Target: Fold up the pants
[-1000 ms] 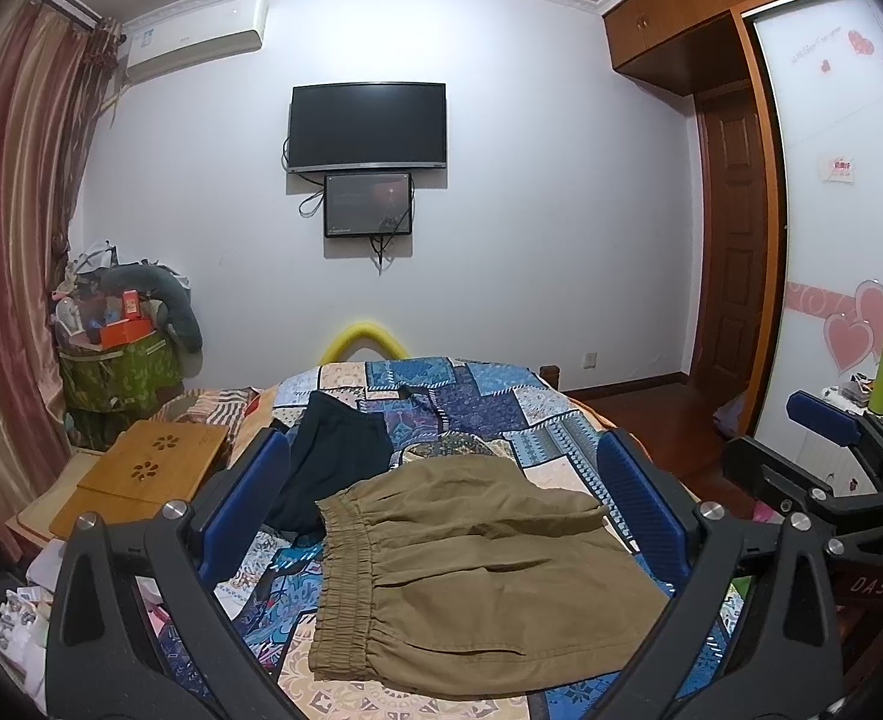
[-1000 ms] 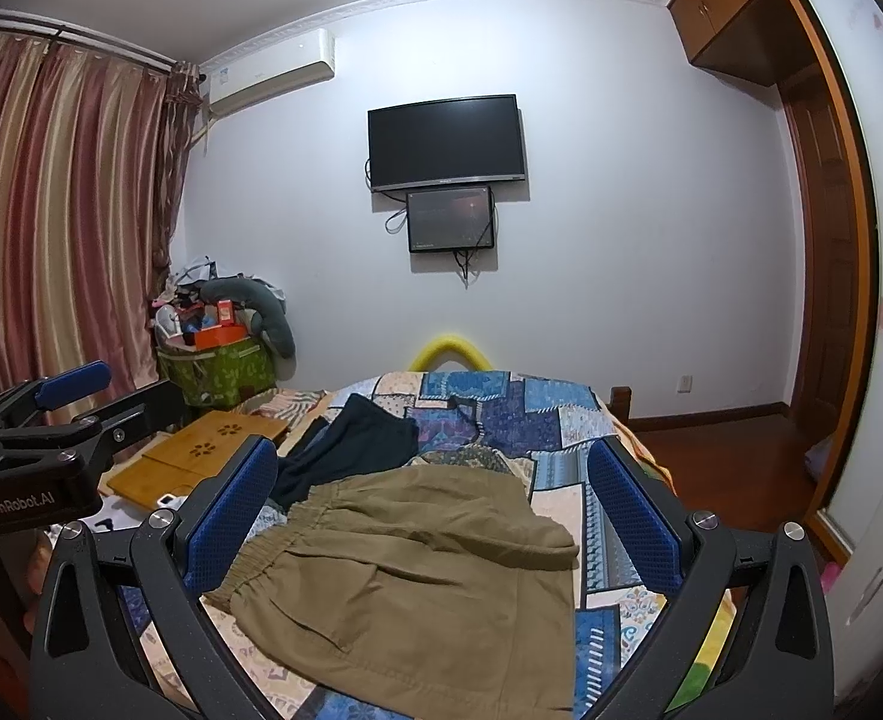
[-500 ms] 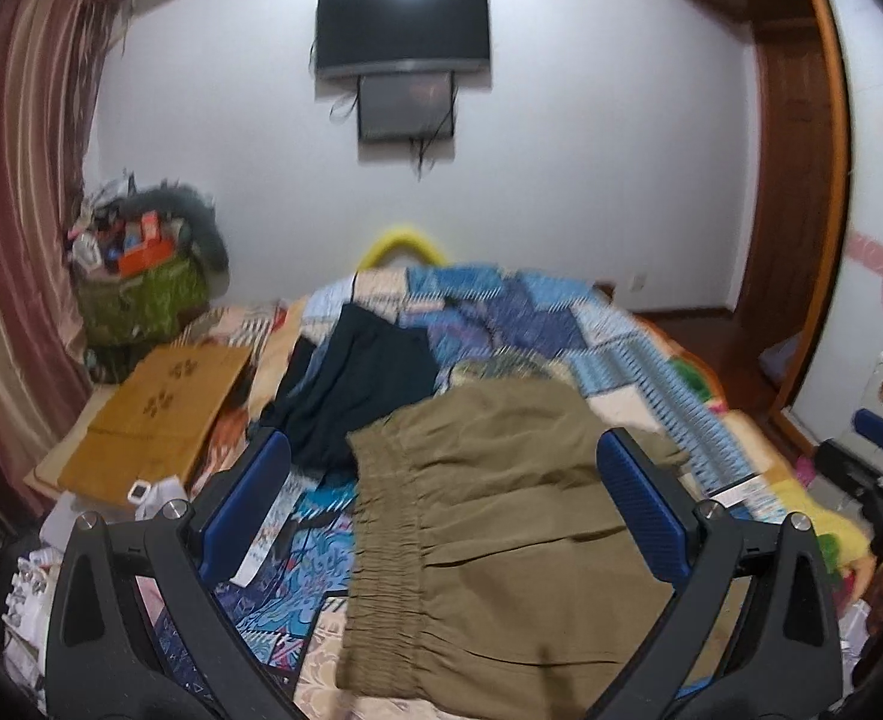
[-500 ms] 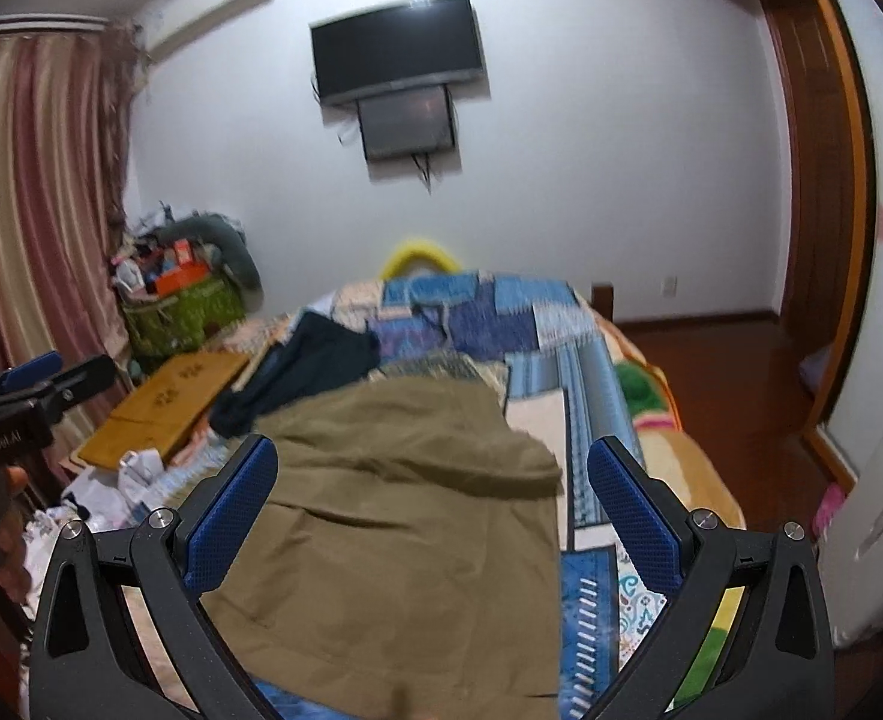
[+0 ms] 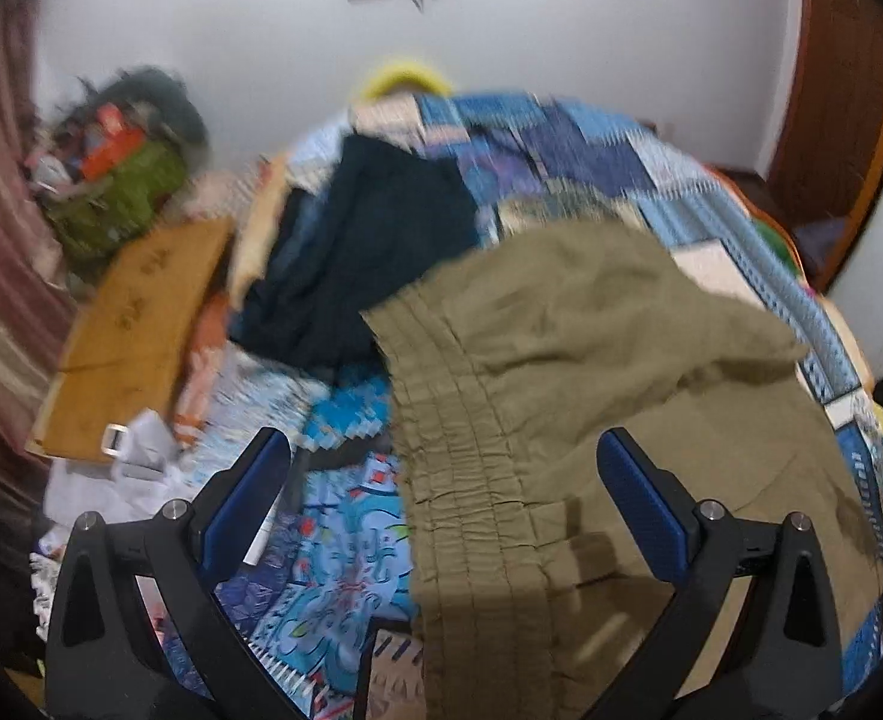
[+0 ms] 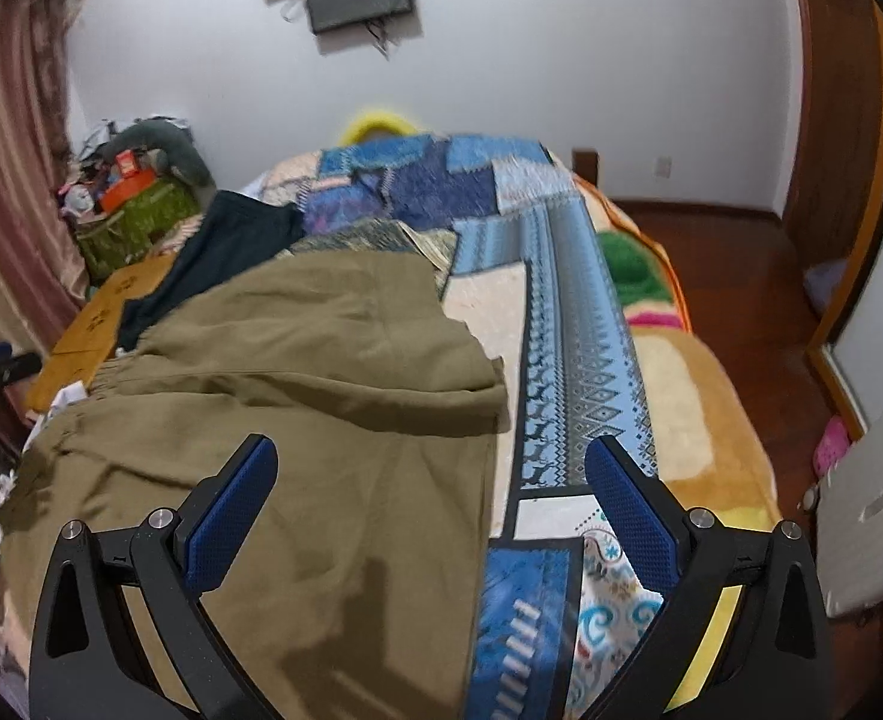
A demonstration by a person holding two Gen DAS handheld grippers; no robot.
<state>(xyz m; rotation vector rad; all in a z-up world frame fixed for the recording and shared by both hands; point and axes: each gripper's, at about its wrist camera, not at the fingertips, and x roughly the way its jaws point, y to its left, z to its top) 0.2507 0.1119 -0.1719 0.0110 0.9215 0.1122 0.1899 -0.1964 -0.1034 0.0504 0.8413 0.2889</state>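
Note:
Olive-green pants [image 5: 591, 396] lie on the patchwork bed cover, folded over on themselves, with the elastic waistband [image 5: 459, 456] on the left. They also show in the right wrist view [image 6: 297, 396], with the folded leg edge toward the right. My left gripper [image 5: 441, 498] is open and empty, above the waistband. My right gripper [image 6: 429, 504] is open and empty, above the right edge of the pants.
A dark garment [image 5: 369, 252] lies beyond the pants on the bed [image 6: 579, 324]. A wooden board [image 5: 135, 324] and a green bag of clutter [image 5: 117, 192] stand at the left. Wooden floor [image 6: 735, 264] and a door lie to the right.
Both grippers have tilted down and moved closer to the pants. The wall and TV have slid up out of view. Both stay open.

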